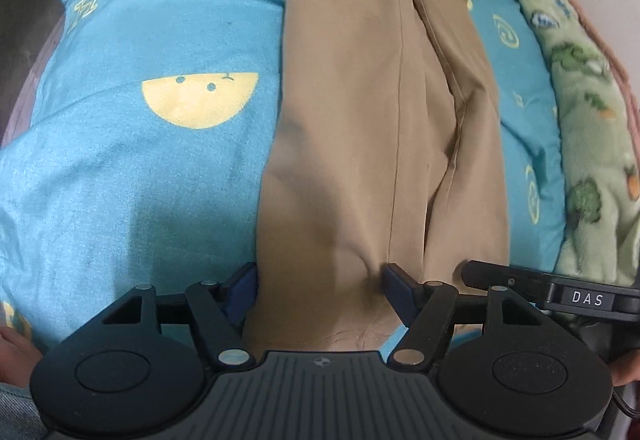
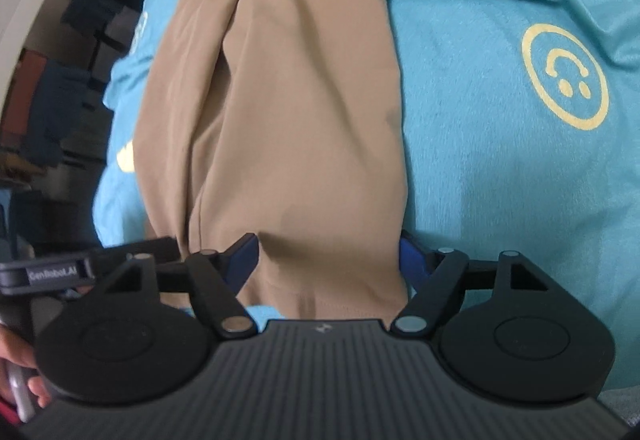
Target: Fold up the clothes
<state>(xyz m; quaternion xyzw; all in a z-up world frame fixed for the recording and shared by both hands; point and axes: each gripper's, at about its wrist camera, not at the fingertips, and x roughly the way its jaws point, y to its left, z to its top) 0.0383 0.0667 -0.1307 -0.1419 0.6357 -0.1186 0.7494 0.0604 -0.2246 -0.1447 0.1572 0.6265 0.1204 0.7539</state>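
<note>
A pair of tan trousers (image 1: 360, 120) lies lengthwise on a blue sheet (image 1: 140, 180) printed with yellow faces. My left gripper (image 1: 320, 292) points down at the near hem end and stands open. Its left finger is at the cloth's left edge and its right finger rests on the fabric by a crease. In the right wrist view the same trousers (image 2: 300, 100) run up the frame. My right gripper (image 2: 330, 258) is open, one finger on the cloth near the middle fold and the other at the right edge. Neither pair of pads pinches the fabric.
A green fleece blanket (image 1: 588, 120) with printed animals lies along the right side of the sheet. The other gripper's black body (image 1: 560, 294) sits close on the right. Dark shelves with stacked items (image 2: 52, 100) stand beyond the bed's left edge.
</note>
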